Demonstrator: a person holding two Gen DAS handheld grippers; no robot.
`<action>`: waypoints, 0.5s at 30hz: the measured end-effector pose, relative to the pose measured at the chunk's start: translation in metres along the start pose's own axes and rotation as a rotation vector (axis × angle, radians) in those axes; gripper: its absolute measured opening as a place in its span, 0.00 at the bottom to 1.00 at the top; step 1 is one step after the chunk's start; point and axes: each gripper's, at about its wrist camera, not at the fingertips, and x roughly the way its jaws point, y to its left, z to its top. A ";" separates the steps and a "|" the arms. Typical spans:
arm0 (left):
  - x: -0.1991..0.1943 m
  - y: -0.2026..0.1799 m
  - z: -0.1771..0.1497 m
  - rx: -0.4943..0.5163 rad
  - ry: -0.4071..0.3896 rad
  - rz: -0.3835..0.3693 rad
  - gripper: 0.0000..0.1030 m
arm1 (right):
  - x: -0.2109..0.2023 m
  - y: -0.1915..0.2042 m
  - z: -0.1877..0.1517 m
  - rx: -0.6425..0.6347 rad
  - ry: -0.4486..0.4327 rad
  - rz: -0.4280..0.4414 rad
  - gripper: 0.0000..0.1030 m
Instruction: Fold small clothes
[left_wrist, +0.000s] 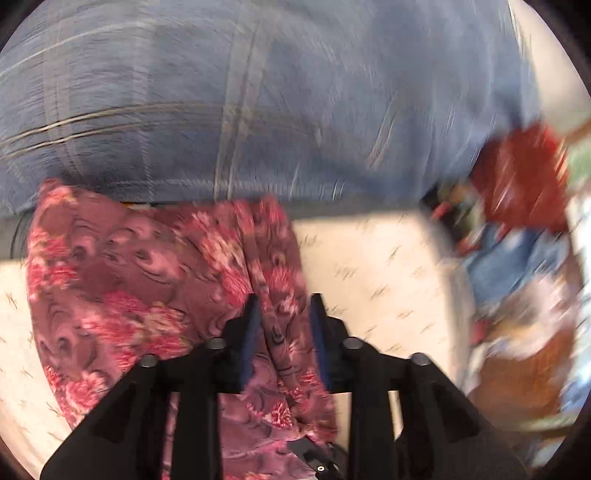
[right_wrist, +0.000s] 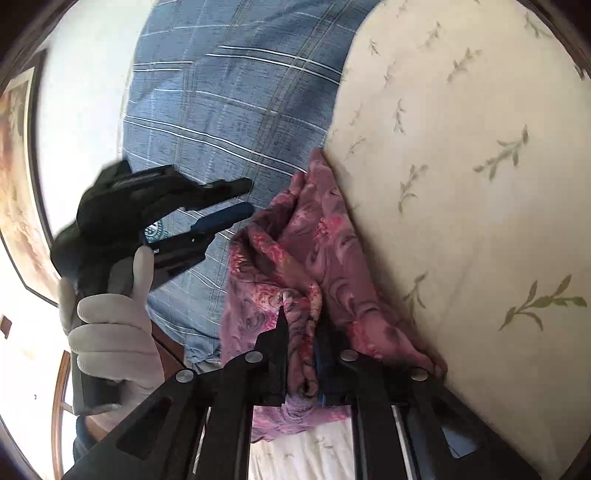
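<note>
A crumpled pink-and-maroon floral garment (left_wrist: 155, 280) lies bunched on the leaf-printed cream sheet (left_wrist: 388, 273).

Right gripper (right_wrist: 301, 332) fingers pinch a bunched fold of the pink floral garment (right_wrist: 314, 251), which lies against the cream leaf-print sheet (right_wrist: 461, 166). Left gripper (right_wrist: 236, 201), held by a grey-gloved hand (right_wrist: 110, 332), hangs apart, fingers parted, over the blue plaid pillow (right_wrist: 229, 110).

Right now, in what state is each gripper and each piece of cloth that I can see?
floral garment: crumpled, not yet folded, lying on the leaf-print sheet.
left gripper: open, holding nothing, above the floral garment.
right gripper: shut on a bunched fold of the floral garment.
clothes pile: heaped, too blurred to tell more.
</note>
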 end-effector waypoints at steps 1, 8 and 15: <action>-0.009 0.008 0.002 -0.022 -0.025 -0.001 0.51 | -0.006 0.006 0.003 -0.017 -0.029 -0.009 0.17; -0.041 0.107 -0.012 -0.113 -0.042 0.144 0.61 | -0.024 0.025 0.037 -0.026 -0.224 0.065 0.45; -0.033 0.188 -0.049 -0.260 0.025 0.023 0.61 | 0.064 0.062 0.053 -0.206 -0.025 -0.138 0.52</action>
